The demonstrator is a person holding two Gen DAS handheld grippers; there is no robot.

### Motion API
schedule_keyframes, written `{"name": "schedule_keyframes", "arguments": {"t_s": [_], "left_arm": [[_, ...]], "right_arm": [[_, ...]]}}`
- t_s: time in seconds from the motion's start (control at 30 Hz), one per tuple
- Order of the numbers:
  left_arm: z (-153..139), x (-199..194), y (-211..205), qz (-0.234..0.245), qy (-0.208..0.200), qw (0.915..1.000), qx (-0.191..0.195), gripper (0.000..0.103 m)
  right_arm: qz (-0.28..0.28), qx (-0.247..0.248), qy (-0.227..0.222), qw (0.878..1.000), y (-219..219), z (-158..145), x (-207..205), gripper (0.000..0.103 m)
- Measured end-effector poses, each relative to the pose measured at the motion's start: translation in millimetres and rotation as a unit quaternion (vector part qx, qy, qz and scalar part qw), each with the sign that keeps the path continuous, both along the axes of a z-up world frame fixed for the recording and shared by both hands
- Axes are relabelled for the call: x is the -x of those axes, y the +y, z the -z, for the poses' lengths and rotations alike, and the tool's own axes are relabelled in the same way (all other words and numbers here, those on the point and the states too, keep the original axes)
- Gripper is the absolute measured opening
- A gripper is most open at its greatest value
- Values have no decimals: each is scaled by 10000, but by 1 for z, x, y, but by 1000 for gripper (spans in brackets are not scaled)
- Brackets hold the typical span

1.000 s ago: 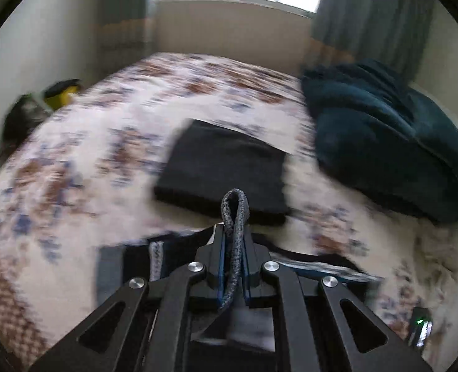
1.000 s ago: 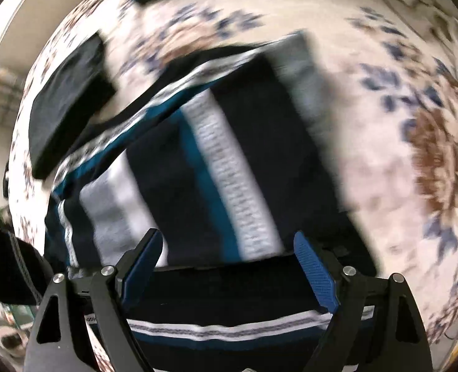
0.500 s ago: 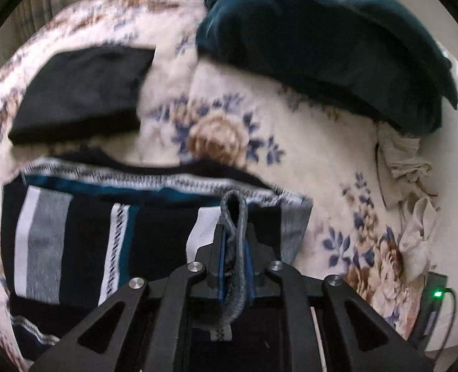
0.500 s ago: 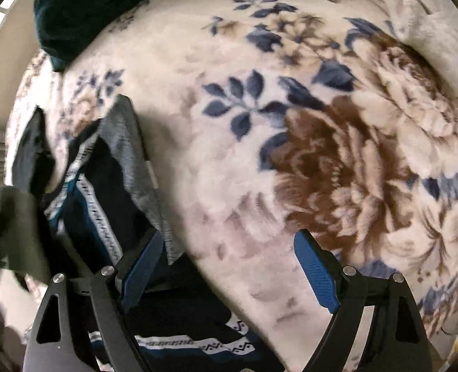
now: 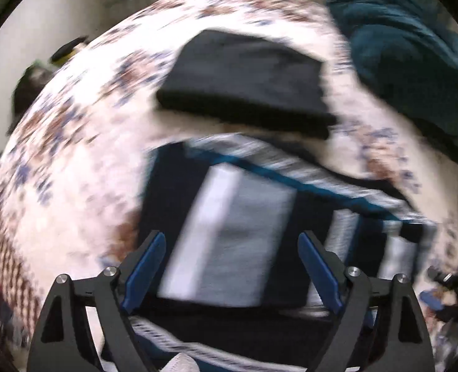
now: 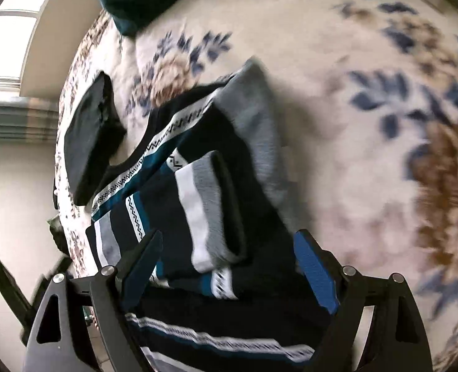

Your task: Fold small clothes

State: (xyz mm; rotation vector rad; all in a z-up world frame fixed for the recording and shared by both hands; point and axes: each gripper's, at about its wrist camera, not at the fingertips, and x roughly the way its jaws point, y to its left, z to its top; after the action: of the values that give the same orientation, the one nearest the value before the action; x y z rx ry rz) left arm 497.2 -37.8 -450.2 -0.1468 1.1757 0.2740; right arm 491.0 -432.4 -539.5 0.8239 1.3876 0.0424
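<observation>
The left wrist view is smeared with motion blur, so fine patterns are hard to read there. The left hand-held gripper (image 5: 232,266) has just been opening and now stands wide, its blue pads apart over the striped sweater (image 5: 247,217) with nothing pinched between them. The right hand-held gripper (image 6: 226,269) is likewise spread wide and holds nothing; whether its pads touch the cloth cannot be told. The sweater, navy with white, grey and teal bands, lies partly folded on the floral bed cover (image 6: 337,93), its near edge cut off by the frame at 6 o'clock behind the gripper arms. Its grey cuffed sleeve (image 6: 210,204) is laid across the body. At 12 o'clock from the sweater in the left view sits a folded black garment (image 5: 247,86), and at 2 o'clock a dark teal blanket (image 5: 415,62), cut by the lens rim
</observation>
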Motion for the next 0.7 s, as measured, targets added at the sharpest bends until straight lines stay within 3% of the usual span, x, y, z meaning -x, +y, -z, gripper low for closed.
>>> {"name": "schedule_keyframes", "arguments": {"t_s": [0.03, 0.1, 0.17, 0.23, 0.33, 0.47, 0.6, 0.7], "left_arm": [[6, 3, 12, -154, 97, 9998, -36, 87], [17, 11, 34, -456, 230, 9986, -110, 87], [24, 19, 55, -712, 304, 9968, -202, 87], [27, 24, 70, -936, 315, 9948, -258, 87], [26, 29, 91, -1201, 289, 9921, -213, 87], [27, 23, 107, -1352, 236, 9905, -128, 87], [30, 5, 109, -1288, 148, 9916, -10, 87], [36, -15, 103, -1124, 95, 9936, 24, 87]], "right_arm": [[-14, -15, -38, 10000, 8, 5, -7, 88], [-118, 177, -47, 9998, 24, 18, -22, 75], [-245, 420, -70, 9988, 40, 29, -35, 24], [-471, 1010, -171, 9936, 58, 31, -43, 4], [-664, 1688, -411, 9825, 73, 14, -44, 3], [-484, 2238, -478, 9723, 45, -3, -34, 3], [-262, 2118, -162, 9768, 6, 7, -32, 3], [-414, 2128, -189, 9760, 8, 7, -36, 3]]}}
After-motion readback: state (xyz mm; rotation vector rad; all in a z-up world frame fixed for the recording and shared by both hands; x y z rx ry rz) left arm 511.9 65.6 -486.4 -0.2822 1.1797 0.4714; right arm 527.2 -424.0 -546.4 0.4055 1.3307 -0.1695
